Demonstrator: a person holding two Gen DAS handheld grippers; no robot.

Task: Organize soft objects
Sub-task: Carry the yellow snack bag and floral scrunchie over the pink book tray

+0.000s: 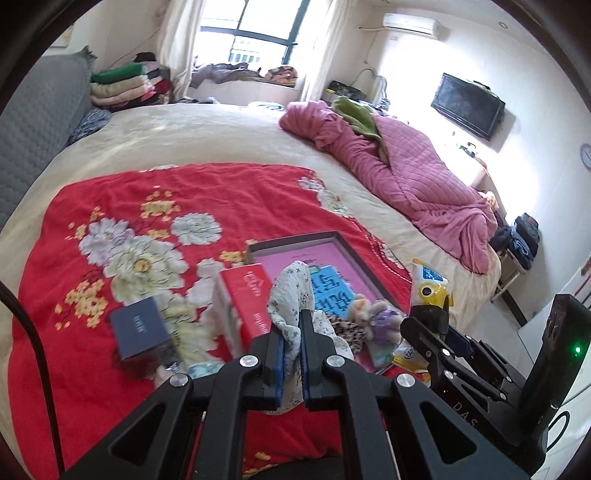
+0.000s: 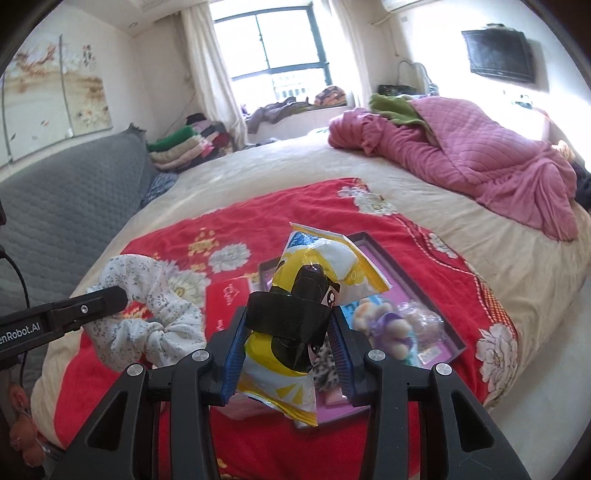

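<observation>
Left wrist showed my left gripper (image 1: 292, 334) clamped on a scrunchie (image 1: 291, 291), my right gripper (image 2: 286, 328) pinching a yellow packet (image 2: 314, 258) above the bed (image 2: 258, 166).

Tray (image 1: 354, 258) on blanket (image 1: 147, 192), plush toy (image 1: 365, 306) probably inside; two boxes (image 1: 240, 310) left of tray

A wide bed (image 1: 207, 136) fills the room. At twelve o'clock, a bright window (image 1: 255, 29) with pale curtains (image 1: 177, 40); at two o'clock, a dark television (image 1: 467, 105) on the cream wall (image 1: 406, 62).
</observation>
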